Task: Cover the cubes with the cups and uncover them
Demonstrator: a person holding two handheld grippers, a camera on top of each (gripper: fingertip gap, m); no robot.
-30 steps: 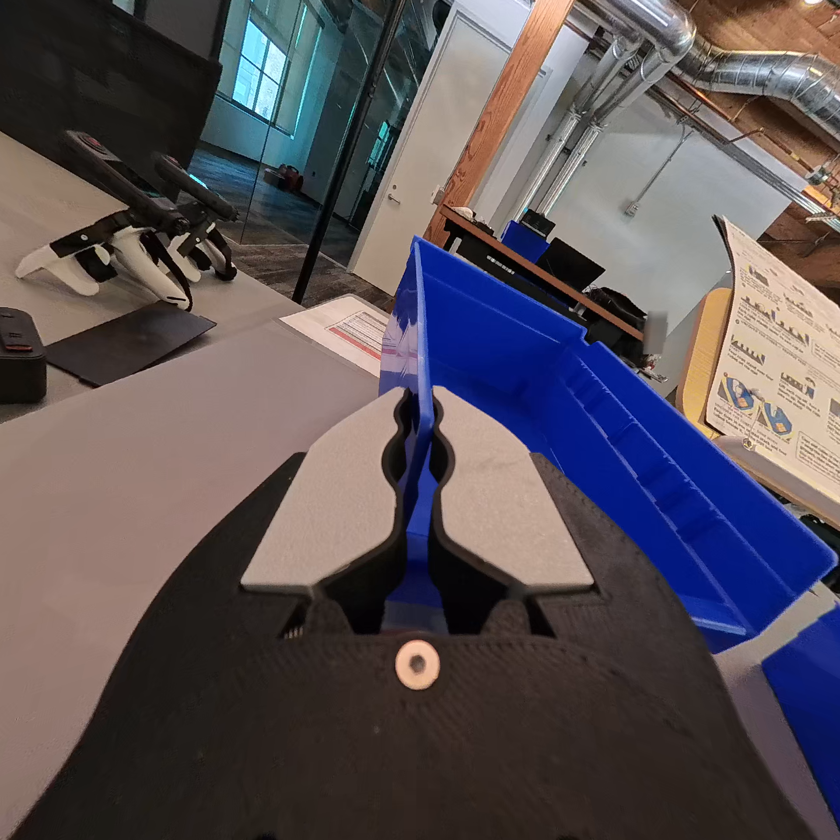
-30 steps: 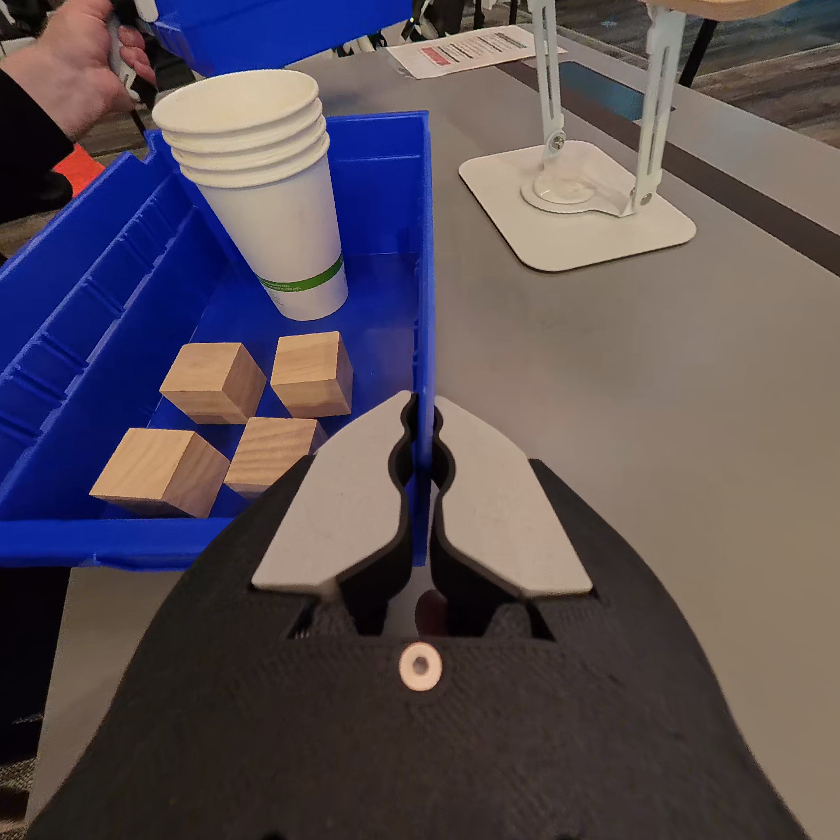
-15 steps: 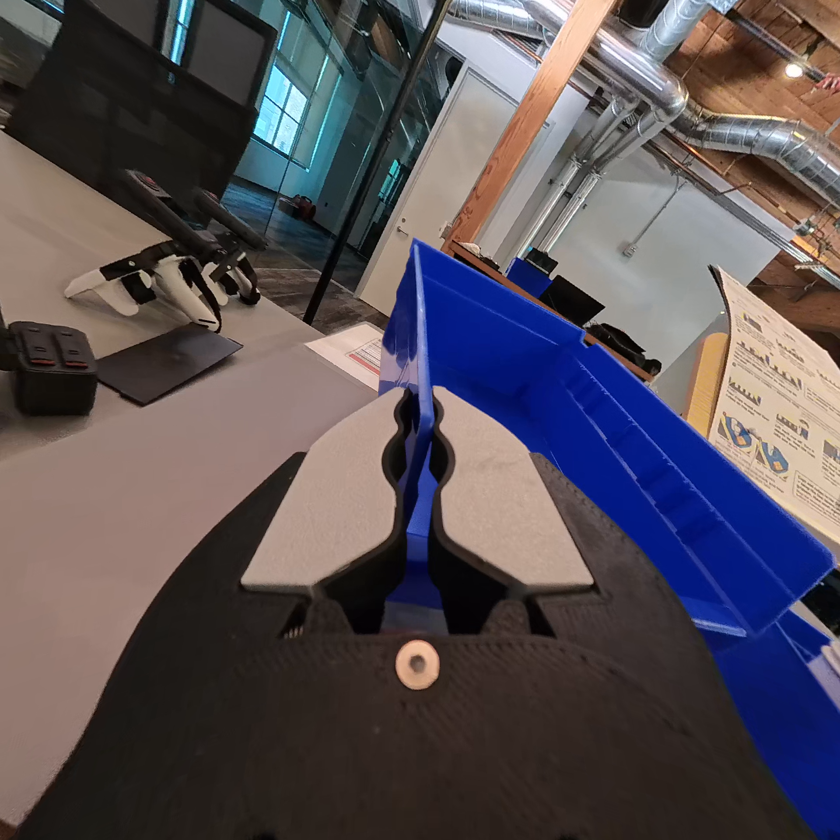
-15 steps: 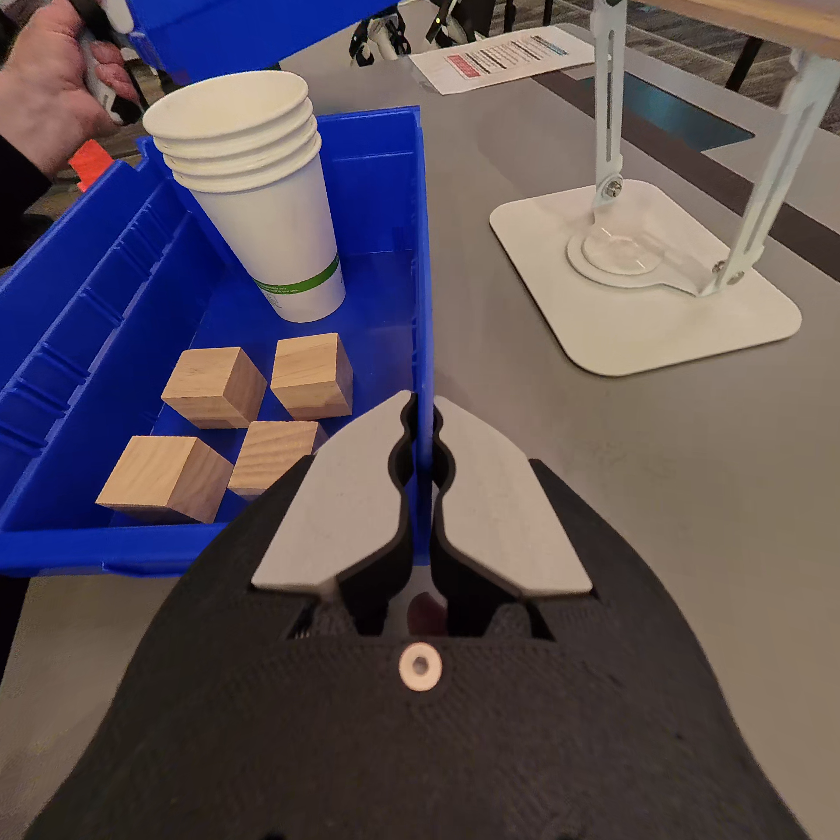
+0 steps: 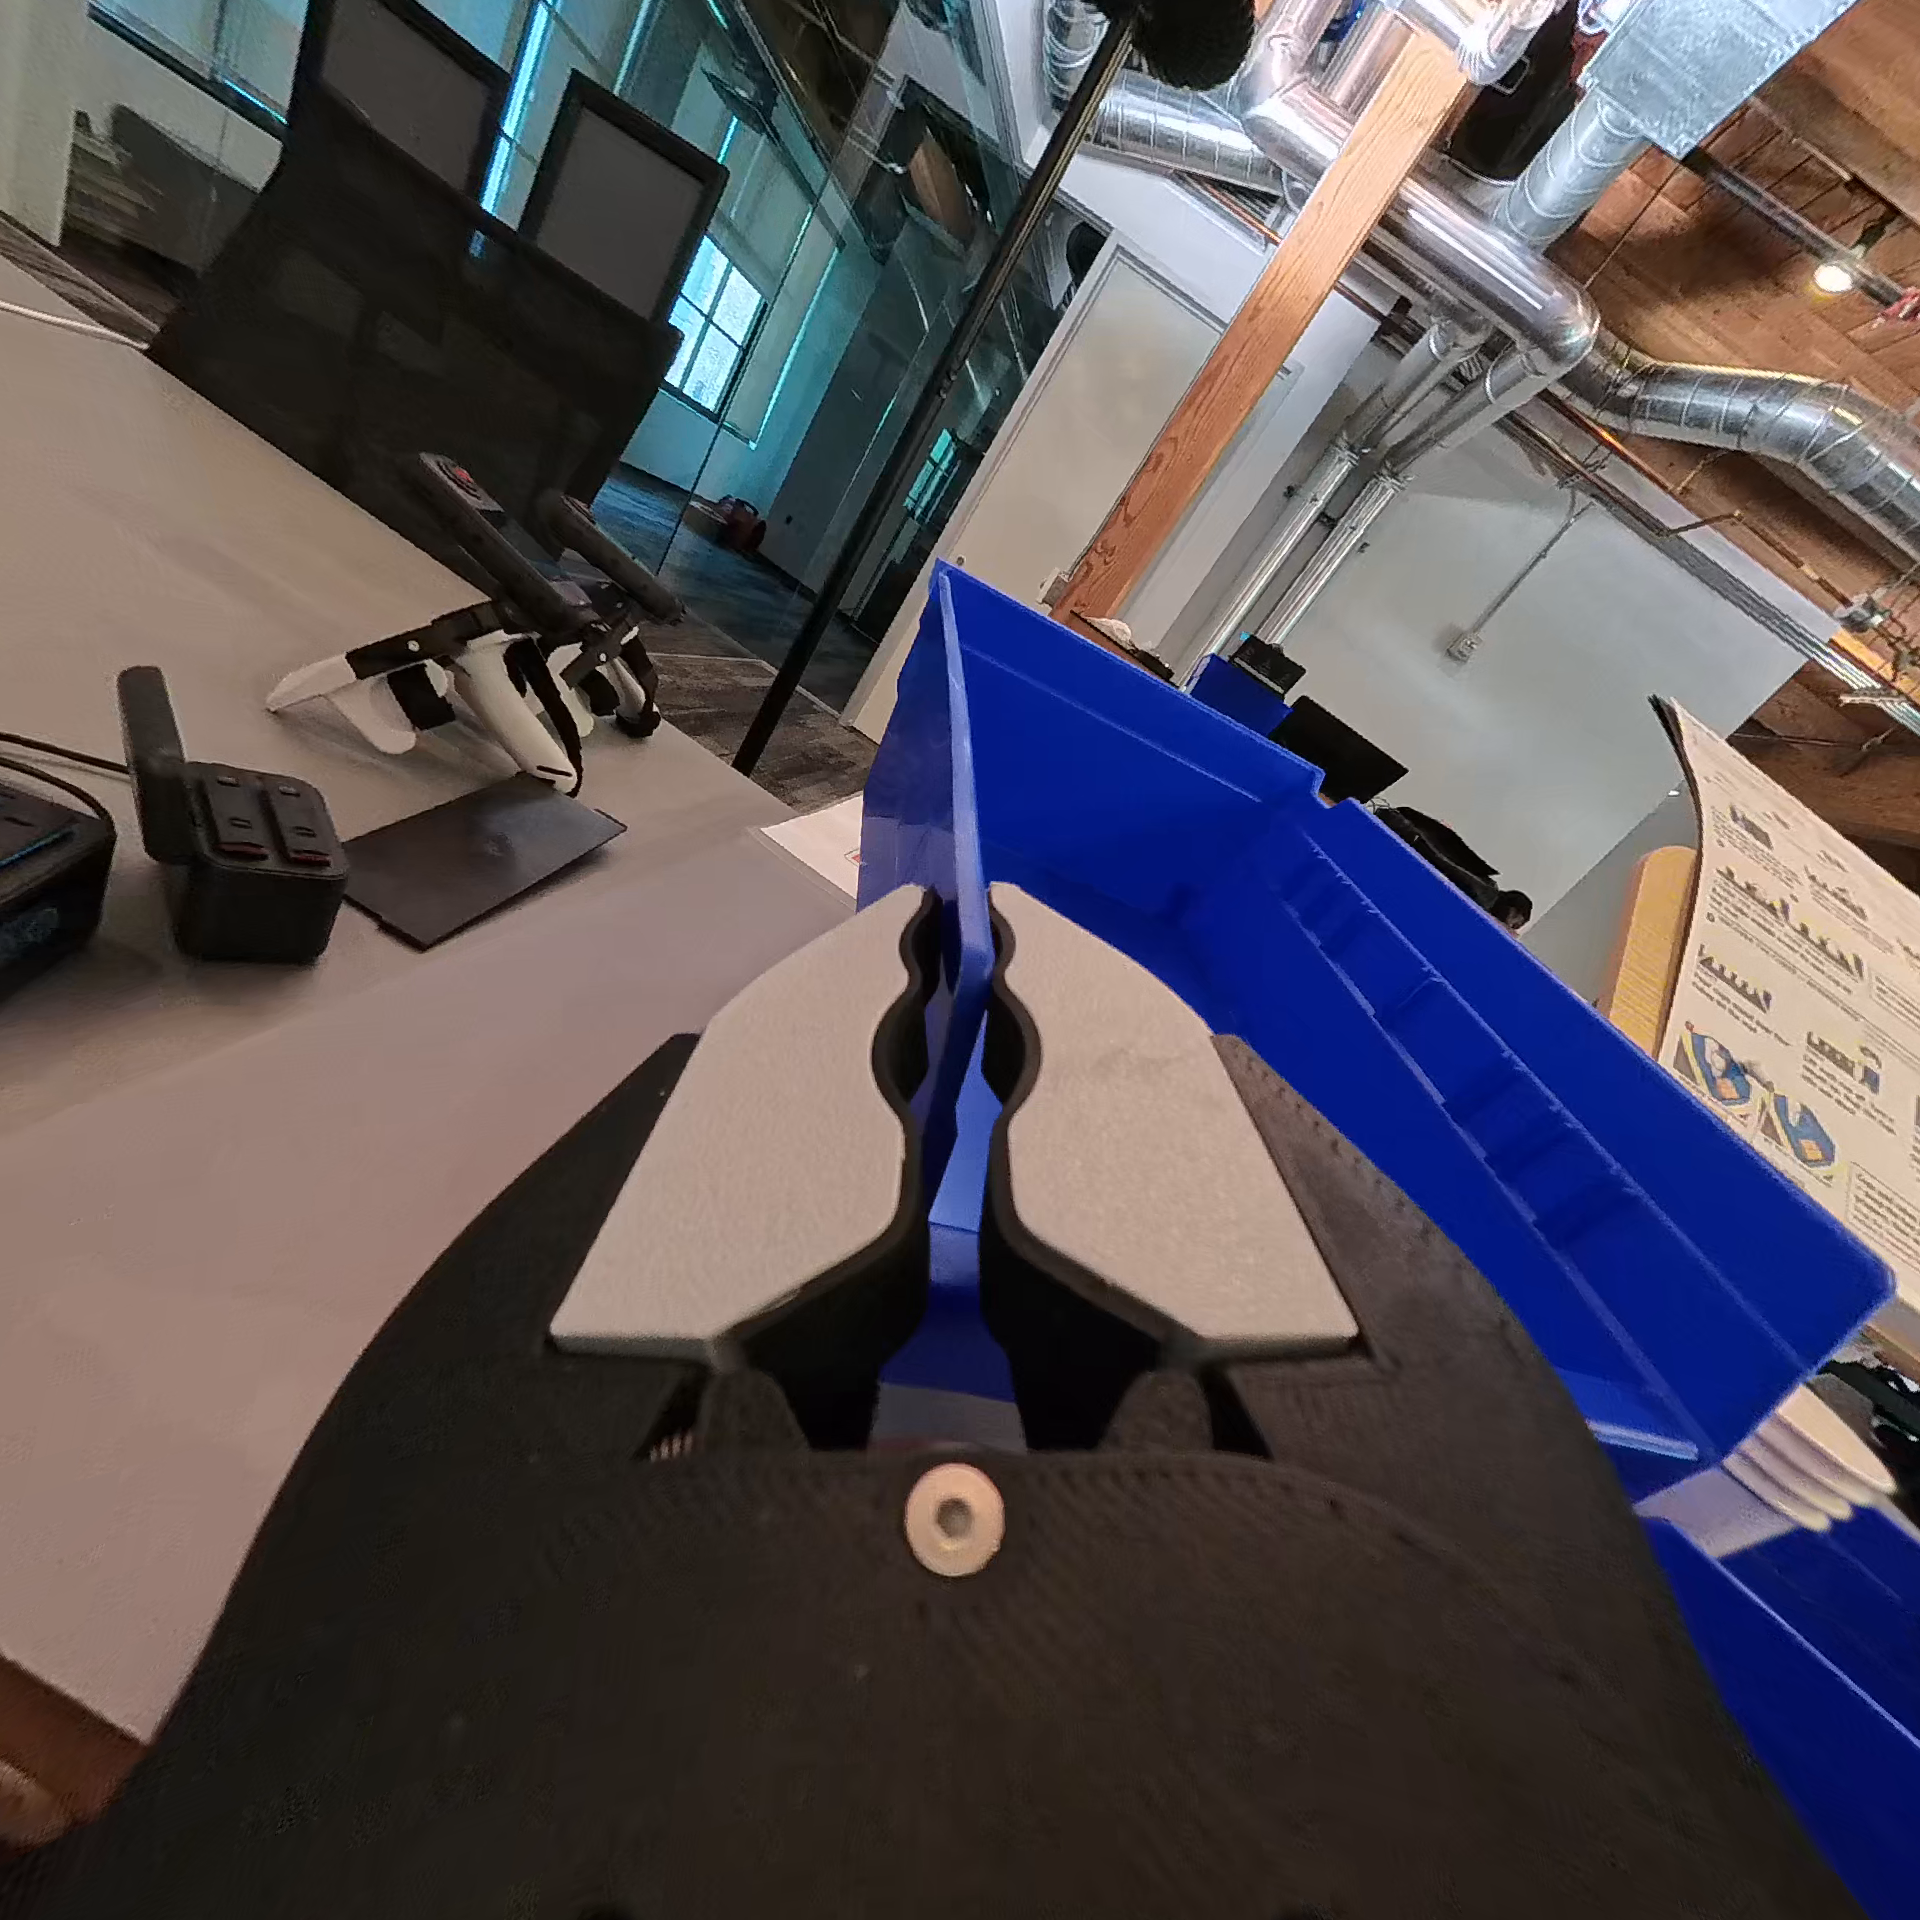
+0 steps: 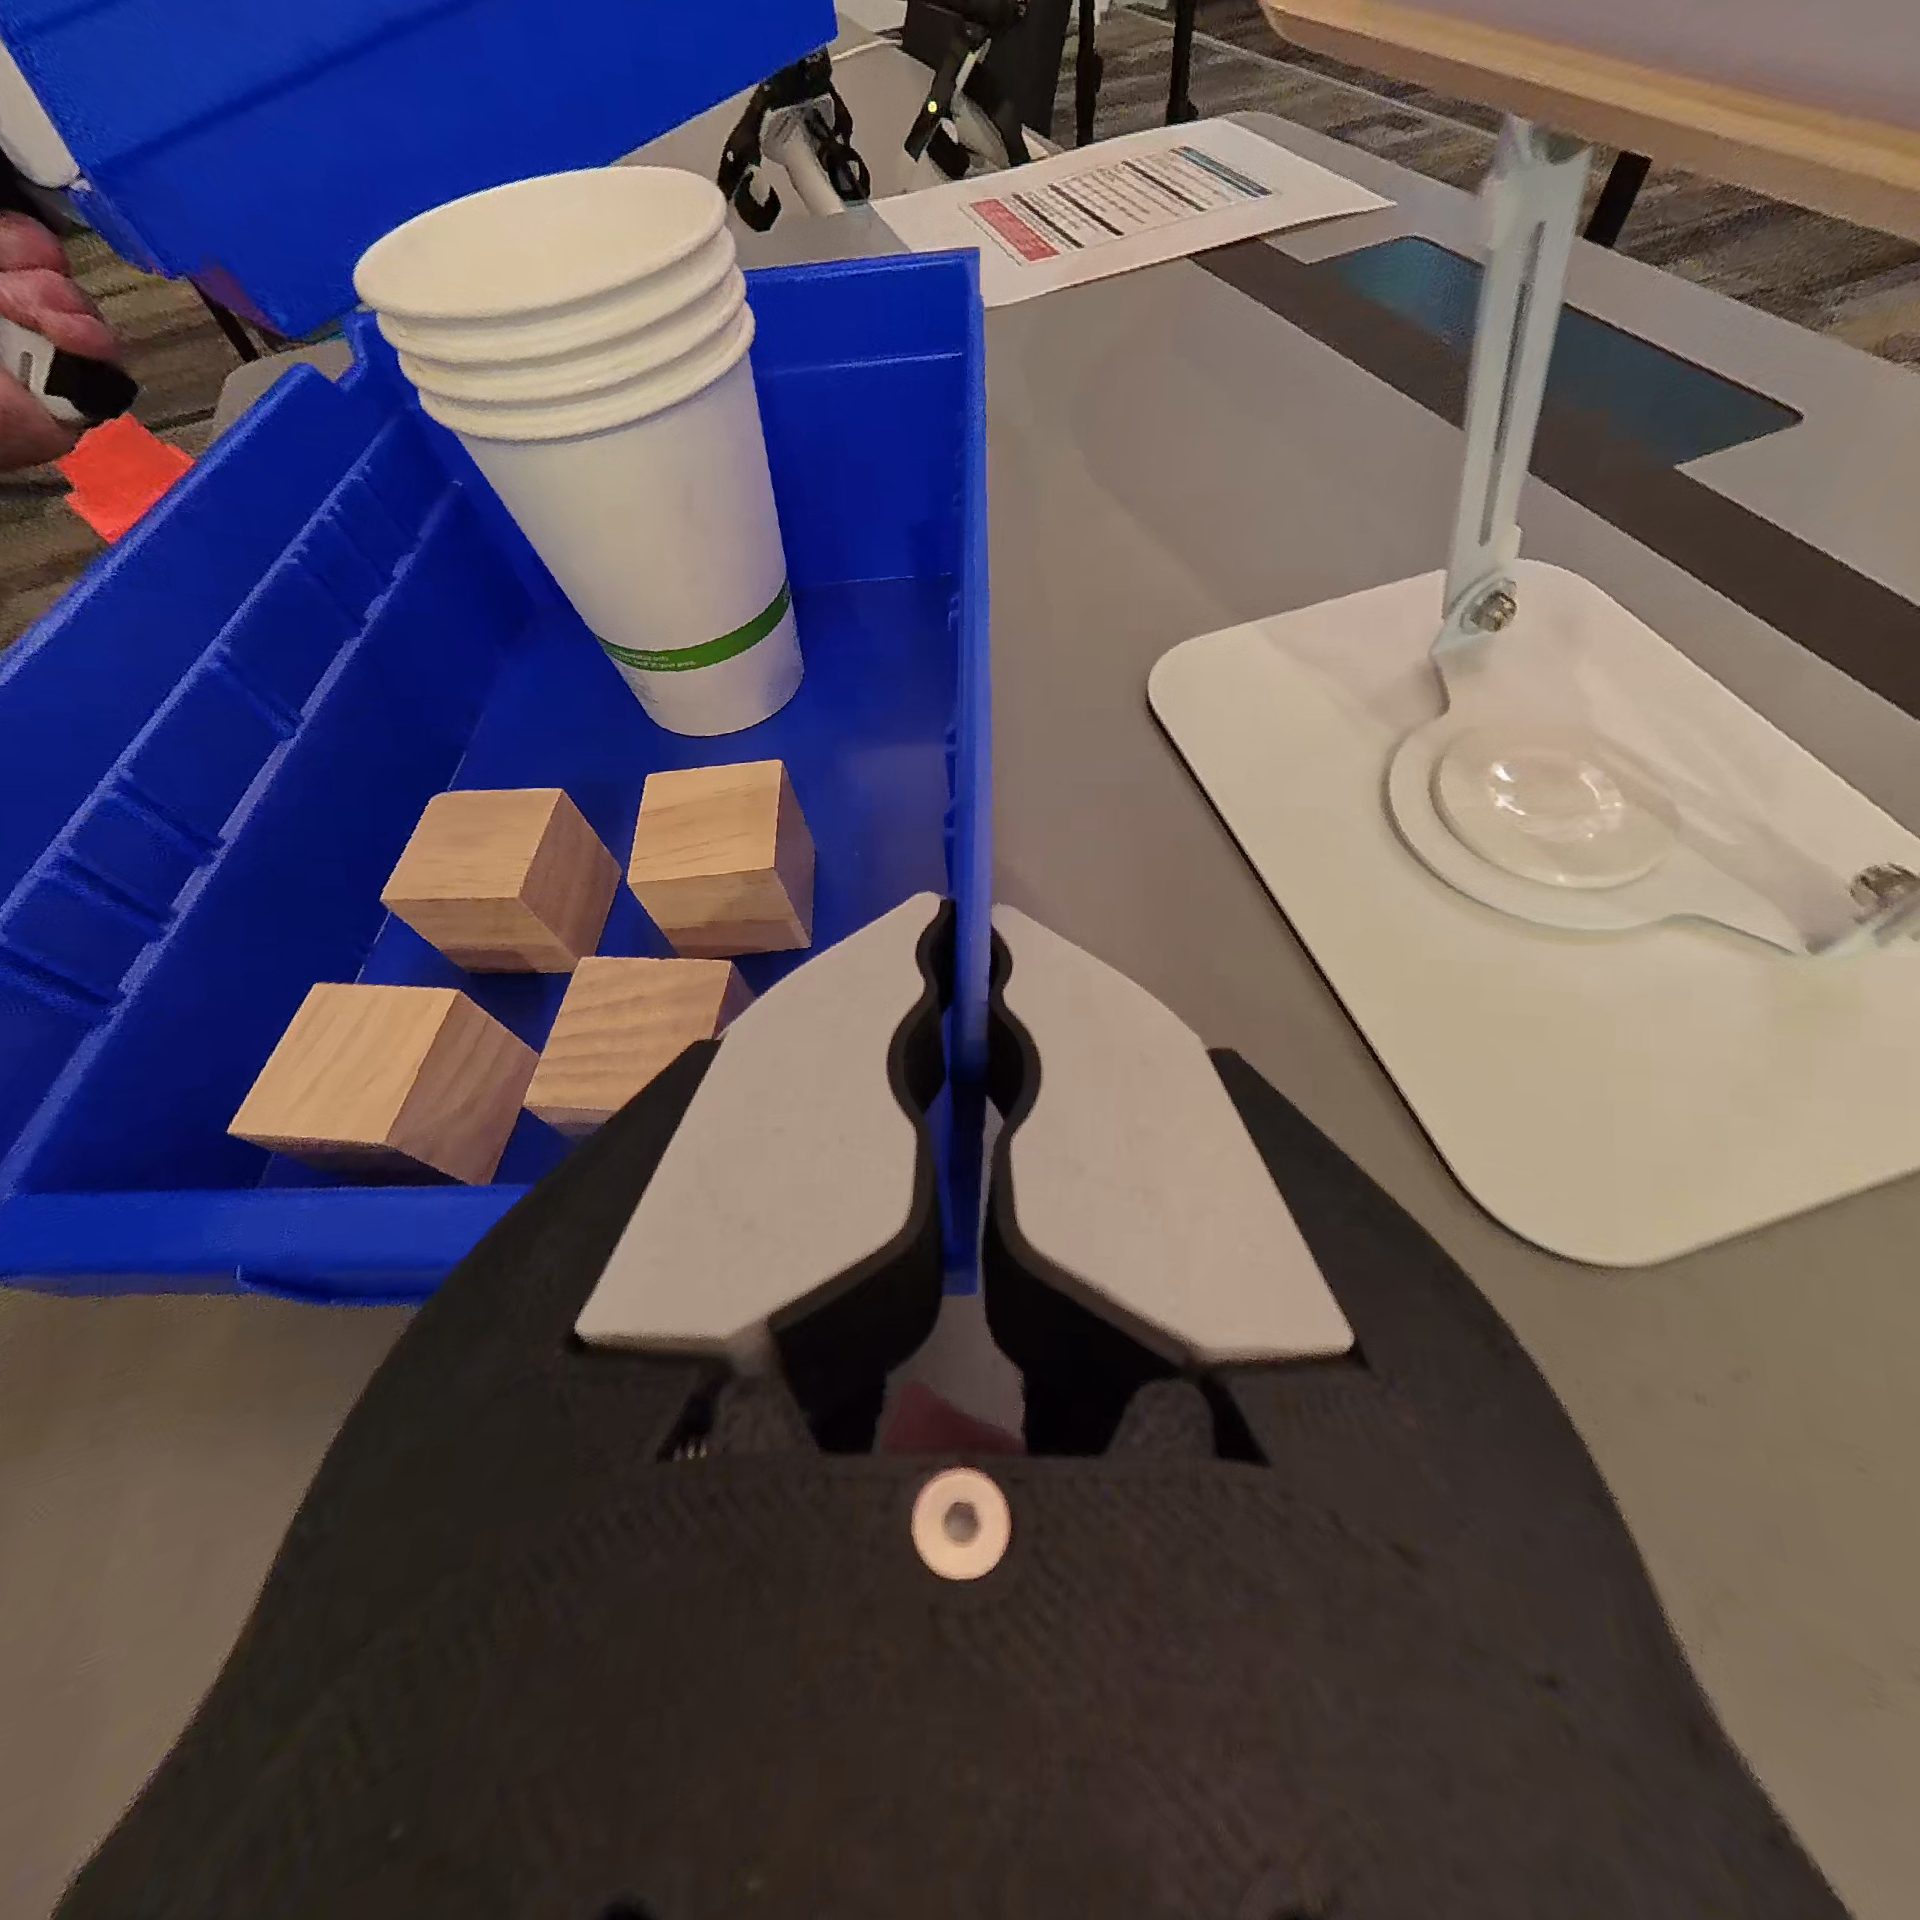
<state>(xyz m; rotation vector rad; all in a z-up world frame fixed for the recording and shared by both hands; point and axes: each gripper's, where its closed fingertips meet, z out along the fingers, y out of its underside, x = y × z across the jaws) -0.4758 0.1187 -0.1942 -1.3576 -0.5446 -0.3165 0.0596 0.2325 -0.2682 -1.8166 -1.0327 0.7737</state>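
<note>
My right gripper (image 6: 966, 920) is shut on the right wall of a blue bin (image 6: 208, 644). That bin holds a stack of white paper cups (image 6: 623, 488), standing upright at its far end, and several wooden cubes (image 6: 499, 873) close together on its floor. My left gripper (image 5: 961, 914) is shut on the wall of a second, empty blue bin (image 5: 1351, 987) and holds it tilted above the grey table (image 5: 312, 1143). This empty bin also shows in the right wrist view (image 6: 416, 104), at the top left beside a person's hand (image 6: 42, 322).
A white stand base (image 6: 1558, 904) with an upright metal arm sits to the right of the cube bin. A printed sheet (image 6: 1143, 197) lies farther back. On the left are a black device (image 5: 249, 862) and controllers on a stand (image 5: 499, 665). A poster (image 5: 1787, 987) stands at the right.
The left gripper has lifted the empty bin higher, away from the table. The right gripper has moved forward with the cube bin, so the white stand base is closer. Both stayed shut.
</note>
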